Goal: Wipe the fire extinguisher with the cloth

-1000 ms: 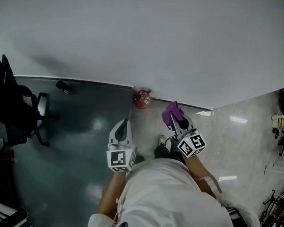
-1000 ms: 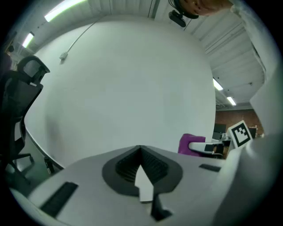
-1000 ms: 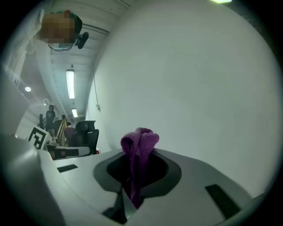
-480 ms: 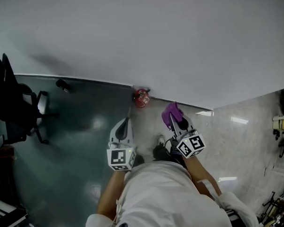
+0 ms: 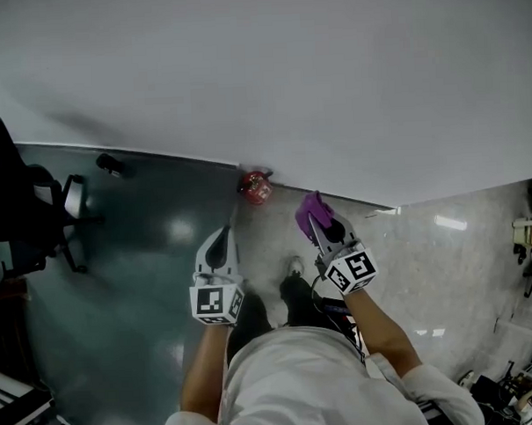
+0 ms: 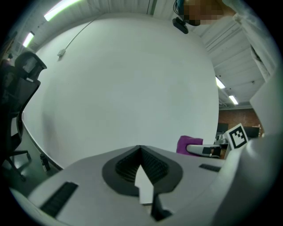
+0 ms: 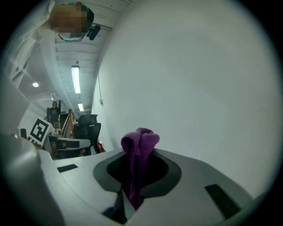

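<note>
Fire extinguisher (image 5: 256, 187), red, upright on the floor (image 5: 153, 256) at the foot of the wall (image 5: 286, 74), top end up, left hand-held gripper (image 5: 221, 237) closed with nothing in it, right hand-held gripper (image 5: 320, 224) clamping a purple cloth (image 5: 311, 209), both short of the wall.

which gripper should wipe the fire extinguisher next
Likely right: the right gripper is shut on the purple cloth; the left gripper is shut, empty. The fire extinguisher stands ahead of both.

No text seems legible in any view.
</note>
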Motion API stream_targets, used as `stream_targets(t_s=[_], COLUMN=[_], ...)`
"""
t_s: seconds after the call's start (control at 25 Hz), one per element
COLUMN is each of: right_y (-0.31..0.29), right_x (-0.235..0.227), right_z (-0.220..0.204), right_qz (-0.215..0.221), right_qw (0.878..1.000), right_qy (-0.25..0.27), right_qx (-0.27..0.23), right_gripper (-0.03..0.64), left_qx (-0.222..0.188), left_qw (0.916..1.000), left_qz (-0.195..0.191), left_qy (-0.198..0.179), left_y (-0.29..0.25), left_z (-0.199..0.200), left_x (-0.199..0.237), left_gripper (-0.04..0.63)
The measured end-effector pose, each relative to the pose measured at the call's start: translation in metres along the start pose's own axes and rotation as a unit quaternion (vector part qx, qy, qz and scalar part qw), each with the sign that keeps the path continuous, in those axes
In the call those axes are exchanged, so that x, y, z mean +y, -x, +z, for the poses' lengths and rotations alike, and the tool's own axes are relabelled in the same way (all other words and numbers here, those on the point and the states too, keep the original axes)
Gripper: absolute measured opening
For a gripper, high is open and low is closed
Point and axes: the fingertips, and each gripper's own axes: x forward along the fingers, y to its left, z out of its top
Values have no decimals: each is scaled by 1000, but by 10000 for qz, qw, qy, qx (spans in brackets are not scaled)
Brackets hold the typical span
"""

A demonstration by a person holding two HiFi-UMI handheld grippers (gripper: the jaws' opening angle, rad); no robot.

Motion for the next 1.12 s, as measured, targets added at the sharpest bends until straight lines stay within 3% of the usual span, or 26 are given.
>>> stream_targets(t_s=[0.24,0.6,0.88,1.12], right_y=[-30,-72,-100,-119], right_x=[-41,-75,-71,-87], right_z=[-16,-55,-98,-152], right_qz=[240,119,11,-161], right_qw=[9996,9995,9994,9991], right_qy=[132,211,245,197], right_qx=[69,221,234,342], right_gripper=[57,57,57,57], left_qx=[69,160,187,141], left_qw=[9994,9994,9997,9988], left_qz=[258,157,78,471], left_qy=[-198,-277,-170,-88], left_y=[-35,-63,-78,-96], left_z=[-17,-36,-79,-130], left_x=[-6,3,28,57], left_gripper=[5,5,5,5])
